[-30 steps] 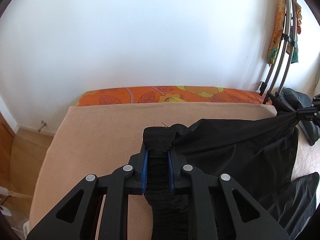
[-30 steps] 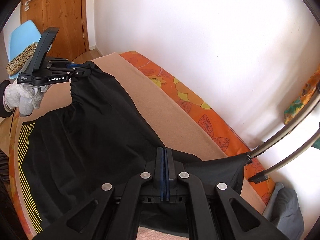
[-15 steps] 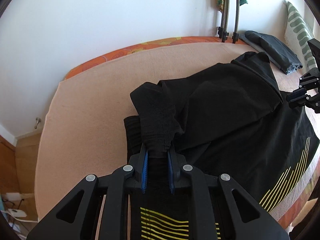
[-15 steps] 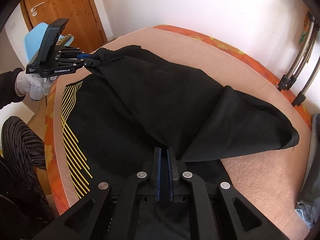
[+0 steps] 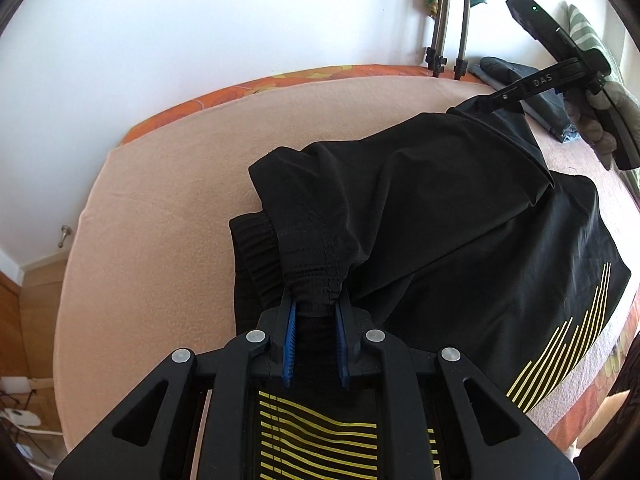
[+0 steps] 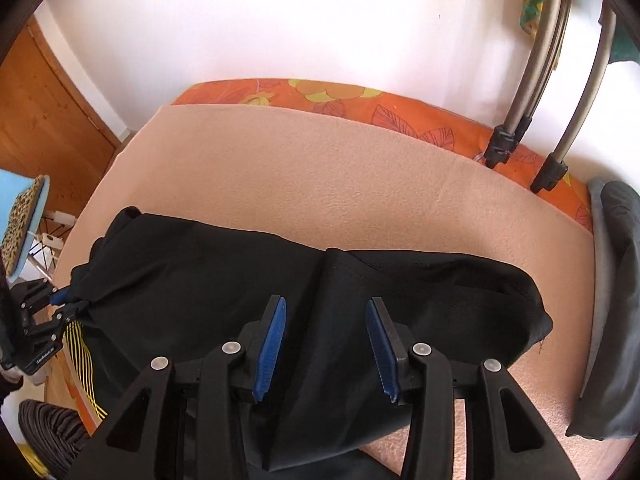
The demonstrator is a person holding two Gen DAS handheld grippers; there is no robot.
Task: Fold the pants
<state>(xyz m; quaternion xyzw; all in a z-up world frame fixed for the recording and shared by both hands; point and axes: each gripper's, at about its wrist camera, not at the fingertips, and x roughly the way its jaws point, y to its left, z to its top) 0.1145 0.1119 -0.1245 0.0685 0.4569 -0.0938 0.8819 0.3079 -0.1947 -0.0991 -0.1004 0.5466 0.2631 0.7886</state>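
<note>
Left gripper first: its blue pads are clamped tight on a bunched ribbed cuff of the black pants, the cloth pinched right between them. Over to the right gripper: its jaws stand wide apart above the cloth, holding nothing, with the folded layer lying directly beneath and between the open fingers.

The pants lie on the peach blanket that covers the bed. One layer is doubled over another, and yellow stripes show on the lower layer at the near edge. From the left wrist view the garment's long axis runs from the held cuff away to the far right, where the right gripper sits at the other end. From the right wrist view it runs left to right straight across the fingers.

So here's the relation that counts, by my read: the left end is secured and the right end is free, and the right gripper is the nearer one to that loose end, directly over it. Any next pinch there is a short drop straight down.

No containers on the bed. A dark grey bundle lies at the far right, with metal rack legs against the wall.
</note>
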